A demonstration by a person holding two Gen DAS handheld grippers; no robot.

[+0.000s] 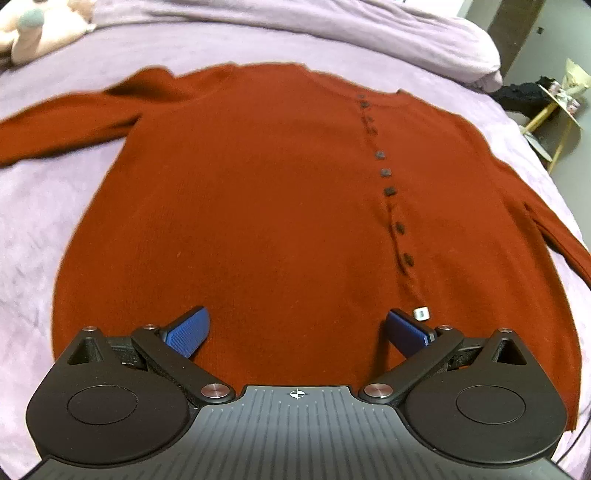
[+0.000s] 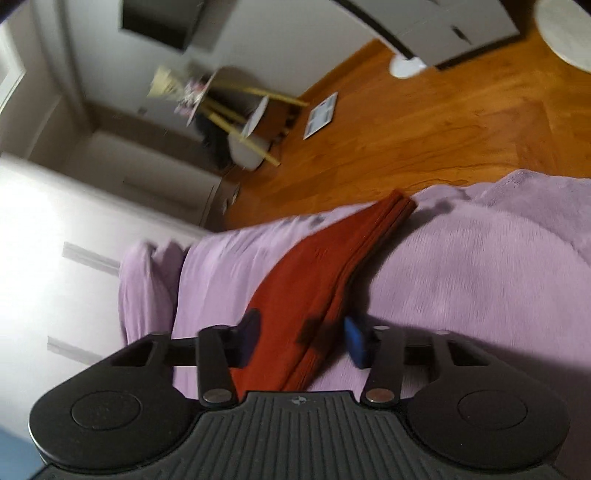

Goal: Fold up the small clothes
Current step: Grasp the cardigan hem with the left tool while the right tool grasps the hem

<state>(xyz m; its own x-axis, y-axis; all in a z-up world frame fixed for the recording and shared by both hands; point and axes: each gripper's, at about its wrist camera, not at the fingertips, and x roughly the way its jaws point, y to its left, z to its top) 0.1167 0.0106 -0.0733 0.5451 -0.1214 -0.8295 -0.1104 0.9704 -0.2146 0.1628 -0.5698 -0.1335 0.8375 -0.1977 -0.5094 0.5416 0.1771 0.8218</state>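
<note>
Cardigan [image 1: 266,206], rust-red knit, lies flat and front-up on the lilac bed [image 1: 44,206], sleeves spread to either side. Only the left wrist view shows it whole: a row of dark buttons [image 1: 386,171] runs down its front, and a small white tag [image 1: 421,313] sits near the hem. The left claw [image 1: 297,330] hangs over the hem, fingers wide apart, gripping nothing. The blurred right wrist view shows just one sleeve [image 2: 314,291], reaching toward the bed's edge with wooden floor [image 2: 406,140] beyond. The right claw [image 2: 303,341] is apart, straddling the sleeve. Bare bedding surrounds the garment; a plush toy [image 1: 33,33] rests at the far corner.
</note>
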